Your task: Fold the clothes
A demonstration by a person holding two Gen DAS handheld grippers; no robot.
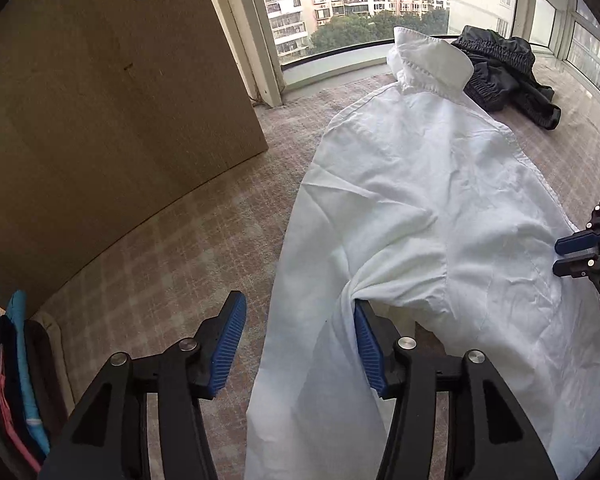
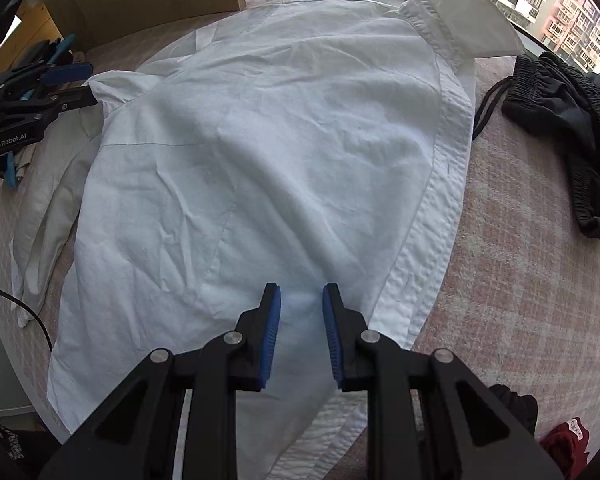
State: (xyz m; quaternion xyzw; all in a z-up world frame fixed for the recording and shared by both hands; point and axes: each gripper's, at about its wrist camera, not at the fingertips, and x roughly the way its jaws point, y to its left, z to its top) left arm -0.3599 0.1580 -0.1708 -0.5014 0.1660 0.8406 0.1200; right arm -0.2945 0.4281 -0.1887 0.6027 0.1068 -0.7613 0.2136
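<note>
Checked carpet point(image 2: 520, 240) by a curved window carries the shirt point(image 2: 260, 140), spread back-up with its collar point(image 2: 460, 12) toward the glass and one sleeve point(image 1: 312, 360) trailing off the left side; a dark garment point(image 2: 572, 120) lies bunched just beside the collar. Left gripper point(image 1: 300, 344) stands released, jaws wide, its inner finger tucked into a pucker of cloth near the armpit; right gripper point(image 2: 300, 324) hangs over the hem end — parted, nothing between the pads. Thin woven cotton like this should be light and limp (it creases and slides on itself), so seams, placket point(image 2: 428, 220) and shoulder line look the firmest holds — a mid-panel pinch would only bunch it. "GenRobot.AI" reads on the left gripper's arm.
</note>
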